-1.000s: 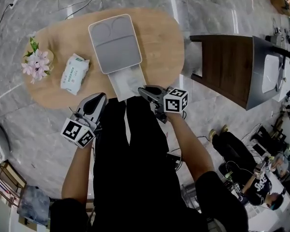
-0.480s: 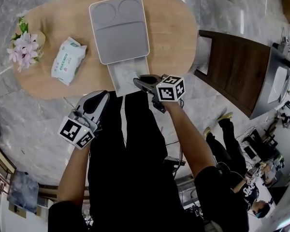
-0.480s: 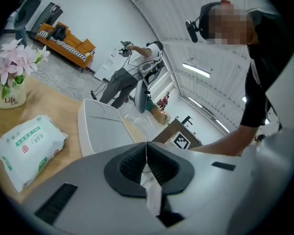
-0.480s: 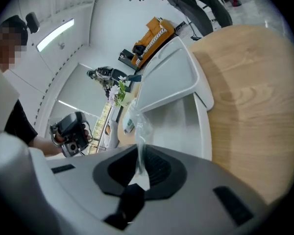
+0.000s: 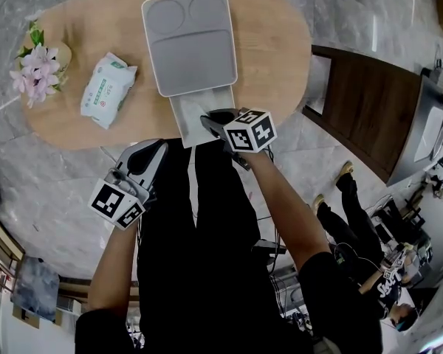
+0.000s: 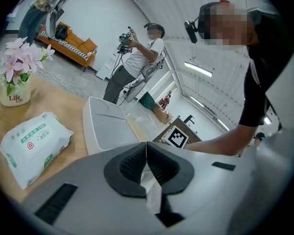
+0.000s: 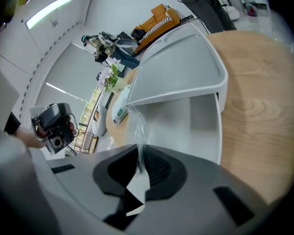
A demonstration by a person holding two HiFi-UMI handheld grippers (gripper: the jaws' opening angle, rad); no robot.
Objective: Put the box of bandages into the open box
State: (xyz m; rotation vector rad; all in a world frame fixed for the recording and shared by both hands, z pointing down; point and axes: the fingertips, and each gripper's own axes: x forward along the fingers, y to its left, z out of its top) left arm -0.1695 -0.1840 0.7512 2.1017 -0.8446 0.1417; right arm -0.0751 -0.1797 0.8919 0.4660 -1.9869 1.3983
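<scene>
The grey open box point(image 5: 179, 116) stands on the oval wooden table point(image 5: 273, 43) with its lid point(image 5: 188, 43) tipped back. My right gripper point(image 5: 207, 120) hovers over the box's near end. In the right gripper view its jaws point(image 7: 139, 163) are shut on a thin clear plastic strip point(image 7: 138, 131) that sticks up in front of the box's hollow point(image 7: 196, 126). I cannot make out a box of bandages. My left gripper point(image 5: 144, 157) hangs off the table by the person's body, shut point(image 6: 146, 158) and holding nothing.
A white-and-green wipes pack point(image 5: 107, 88) and a small vase of pink flowers point(image 5: 35, 68) sit on the table's left part. A dark wooden desk point(image 5: 362, 109) stands to the right. Other people stand on the marble floor nearby.
My right gripper has crept a little further over the box's near end. The left gripper has stayed where it was. The head view has shifted slightly.
</scene>
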